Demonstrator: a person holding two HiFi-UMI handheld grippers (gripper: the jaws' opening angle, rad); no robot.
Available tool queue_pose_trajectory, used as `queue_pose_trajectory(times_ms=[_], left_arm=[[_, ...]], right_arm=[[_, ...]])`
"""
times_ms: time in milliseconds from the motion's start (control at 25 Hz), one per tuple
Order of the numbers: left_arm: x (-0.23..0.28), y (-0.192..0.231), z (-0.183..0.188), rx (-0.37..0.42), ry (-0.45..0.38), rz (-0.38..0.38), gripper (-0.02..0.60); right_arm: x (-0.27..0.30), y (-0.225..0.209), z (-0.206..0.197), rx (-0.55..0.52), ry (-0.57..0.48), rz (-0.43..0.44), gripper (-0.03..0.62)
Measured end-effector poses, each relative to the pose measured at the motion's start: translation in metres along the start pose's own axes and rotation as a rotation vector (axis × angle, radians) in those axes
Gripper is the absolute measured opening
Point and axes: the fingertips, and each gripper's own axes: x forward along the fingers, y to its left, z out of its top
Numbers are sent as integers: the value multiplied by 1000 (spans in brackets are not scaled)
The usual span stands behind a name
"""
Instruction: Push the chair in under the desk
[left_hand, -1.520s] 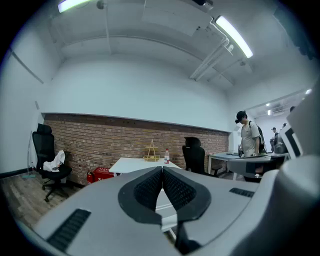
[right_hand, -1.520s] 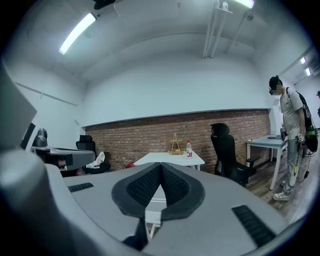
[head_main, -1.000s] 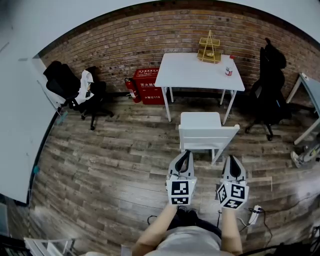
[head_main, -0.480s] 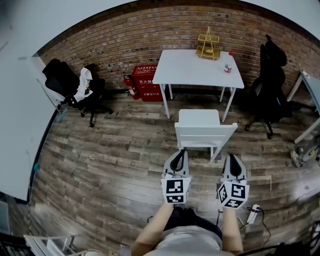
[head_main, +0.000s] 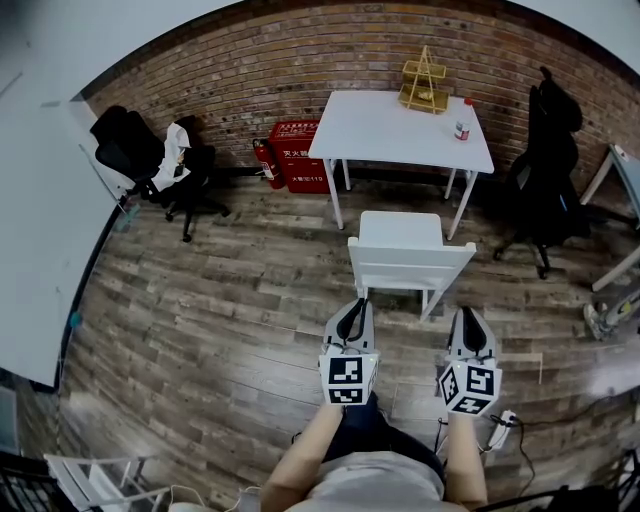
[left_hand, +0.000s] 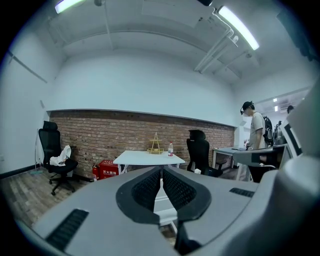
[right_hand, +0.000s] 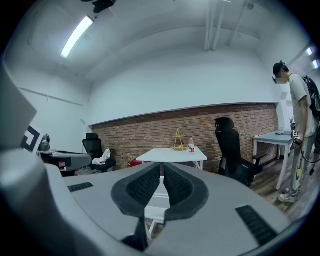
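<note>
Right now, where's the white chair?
Head view, centre: the chair stands on the floor just on the near side of the desk, not tucked under it. The left gripper and right gripper sit close behind its backrest.

Desk (head_main: 390, 135): white, well ahead of both jaws.
On the desk: yellow wire rack (head_main: 423, 85) and bottle (head_main: 462, 118) (upright), along its far edge, ahead and to the right of the jaws.
Floor (head_main: 200, 300): wood planks, below the jaws.
On the floor: white chair (head_main: 405, 255), just ahead of the jaws, between them and the desk; red box (head_main: 300, 165), ahead and left, beside the desk.
</note>
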Motion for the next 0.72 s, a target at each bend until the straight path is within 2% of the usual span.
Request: queue_pose_trajectory(times_ms=[360,720], left_arm=[[32,15,-15,6,51,10,17],[85,31,-28,58,113,-40,18]], right_arm=[[33,-15,-12,30,30,-1,18],[86,-39,-11,-9,70,-4,28]])
